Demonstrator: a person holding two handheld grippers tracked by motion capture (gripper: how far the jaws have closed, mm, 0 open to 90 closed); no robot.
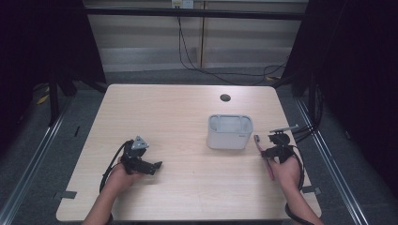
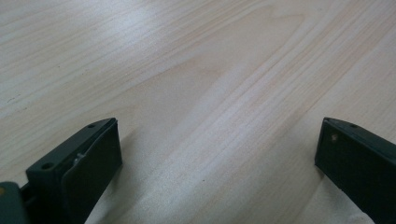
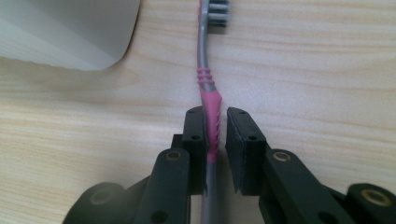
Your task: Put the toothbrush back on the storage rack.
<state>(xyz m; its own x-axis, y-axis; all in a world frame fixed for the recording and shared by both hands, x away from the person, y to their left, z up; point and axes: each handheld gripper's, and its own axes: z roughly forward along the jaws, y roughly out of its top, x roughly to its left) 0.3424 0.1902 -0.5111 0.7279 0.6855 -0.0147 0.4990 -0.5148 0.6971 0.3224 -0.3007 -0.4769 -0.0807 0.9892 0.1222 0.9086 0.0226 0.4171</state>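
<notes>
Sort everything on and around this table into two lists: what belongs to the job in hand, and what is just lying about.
In the job:
- toothbrush, pink and grey, lying on the table
- right gripper, shut on its handle
- white holder, just beside the brush

Lying about:
- left gripper, open, nothing between its jaws
- dark round hole near the table's far edge
- cables on the floor beyond

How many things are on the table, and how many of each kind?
Toothbrush, pink and grey: 1
White holder box: 1
Hand-held gripper: 2, the left one resting open, the right one closed on the toothbrush
Total: 4 things on the wooden table
</notes>
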